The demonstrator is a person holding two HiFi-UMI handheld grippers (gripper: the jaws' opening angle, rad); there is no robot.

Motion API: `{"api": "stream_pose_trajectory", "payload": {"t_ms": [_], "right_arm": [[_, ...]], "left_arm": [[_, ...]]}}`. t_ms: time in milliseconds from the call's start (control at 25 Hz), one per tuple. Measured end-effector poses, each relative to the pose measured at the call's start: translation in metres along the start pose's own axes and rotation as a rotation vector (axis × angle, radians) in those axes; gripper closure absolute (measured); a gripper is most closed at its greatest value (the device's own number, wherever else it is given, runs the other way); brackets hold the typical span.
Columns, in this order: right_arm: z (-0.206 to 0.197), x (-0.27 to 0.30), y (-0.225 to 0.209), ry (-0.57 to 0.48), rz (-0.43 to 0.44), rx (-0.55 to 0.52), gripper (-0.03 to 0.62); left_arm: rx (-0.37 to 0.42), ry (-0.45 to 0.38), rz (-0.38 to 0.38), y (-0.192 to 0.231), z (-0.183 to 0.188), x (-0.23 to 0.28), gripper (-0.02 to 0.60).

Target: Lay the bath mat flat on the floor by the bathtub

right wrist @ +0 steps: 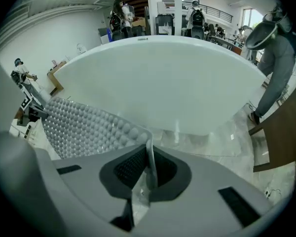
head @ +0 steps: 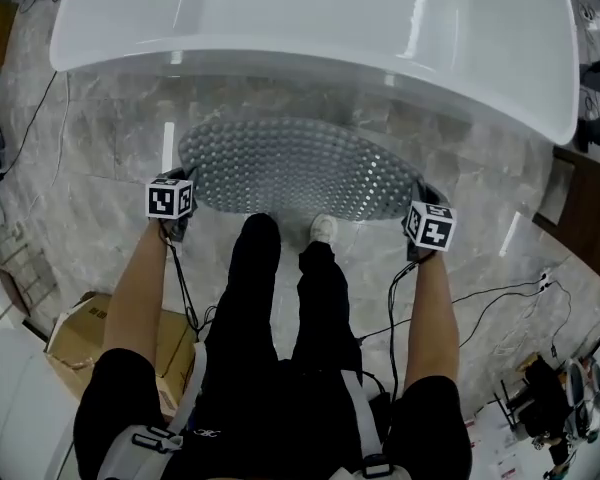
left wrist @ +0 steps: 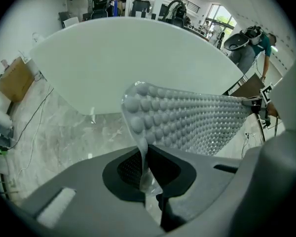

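A clear oval bath mat (head: 300, 168) covered in round bumps hangs stretched between my two grippers, just above the marble floor in front of the white bathtub (head: 310, 18). My left gripper (head: 173, 218) is shut on the mat's left end, and in the left gripper view the mat (left wrist: 187, 122) runs out from the closed jaws toward the right. My right gripper (head: 425, 226) is shut on the right end; there the mat (right wrist: 84, 127) spreads to the left of the jaws. The tub wall (left wrist: 128, 58) (right wrist: 163, 78) rises right behind the mat.
My legs and a white shoe (head: 323, 229) stand just behind the mat's near edge. A cardboard box (head: 80, 333) sits on the floor at lower left. Cables (head: 500, 293) trail across the floor at right. A dark wood cabinet (head: 590, 218) stands at the right edge.
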State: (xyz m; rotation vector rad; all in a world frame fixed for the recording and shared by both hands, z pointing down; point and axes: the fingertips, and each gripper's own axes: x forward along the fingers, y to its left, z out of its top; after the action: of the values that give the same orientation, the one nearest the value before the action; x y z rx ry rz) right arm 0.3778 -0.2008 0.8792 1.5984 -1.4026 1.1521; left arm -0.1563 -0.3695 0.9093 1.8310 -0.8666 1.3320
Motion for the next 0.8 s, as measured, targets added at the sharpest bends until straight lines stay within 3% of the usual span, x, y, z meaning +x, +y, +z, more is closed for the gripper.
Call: {"api": "stream_pose_trajectory", "payload": {"t_ms": [200, 400, 800], "right_arm": [[-0.031, 0.088, -0.01, 0.046, 0.014, -0.021, 0.577], [-0.044, 0.169, -0.021, 0.037, 0.006, -0.06, 0.577], [-0.002, 0.292, -0.043, -0.067, -0.084, -0.183, 0.576]], "left_arm": [[-0.022, 0.036, 0.001, 0.016, -0.022, 0.084, 0.561], [-0.022, 0.017, 0.009, 0.035, -0.03, 0.167, 0.56], [0.082, -0.057, 0.071, 0.074, 0.013, 0.28, 0.557]]}}
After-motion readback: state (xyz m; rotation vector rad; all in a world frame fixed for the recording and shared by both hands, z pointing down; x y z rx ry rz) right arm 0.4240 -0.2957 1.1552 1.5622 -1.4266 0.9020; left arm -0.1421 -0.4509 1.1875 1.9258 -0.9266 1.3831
